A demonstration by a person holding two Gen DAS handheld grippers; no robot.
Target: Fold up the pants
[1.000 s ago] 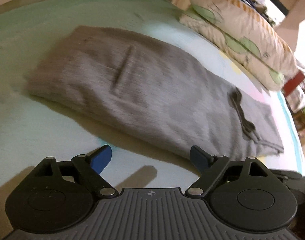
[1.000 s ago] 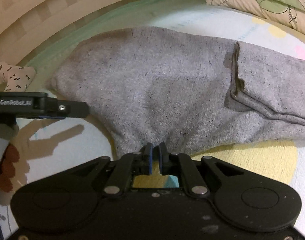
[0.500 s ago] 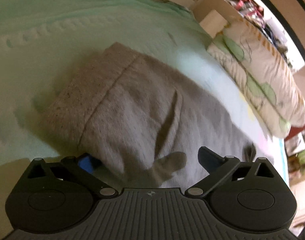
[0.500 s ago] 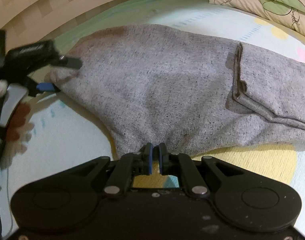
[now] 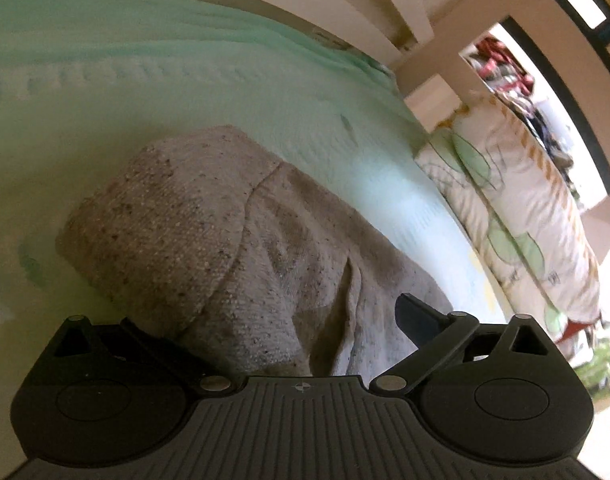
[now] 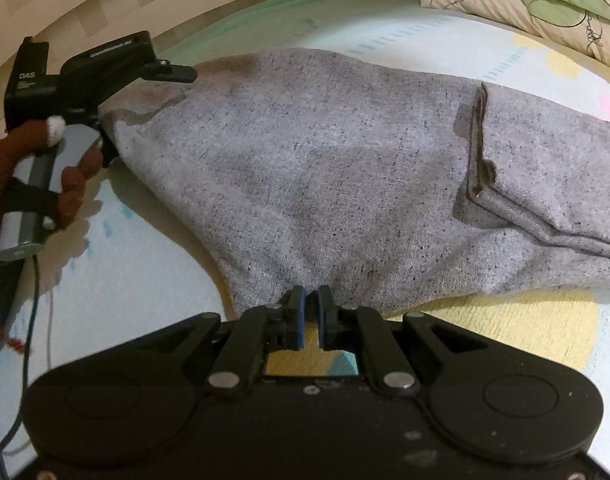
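Since a second ago our left gripper has swung in from beside the grey knit pants and now straddles their waistband corner, fingers spread wide. The pants lie lengthwise, already doubled, on the pale printed bedsheet. Our right gripper stays pinched on the near hem. We judge the cross-fold is being set up; next, the left should close.

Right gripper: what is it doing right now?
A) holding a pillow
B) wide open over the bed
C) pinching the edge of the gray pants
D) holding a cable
C: in the right wrist view the right gripper has its blue pads nearly together on the near edge of the gray pants, which lie on the bed.
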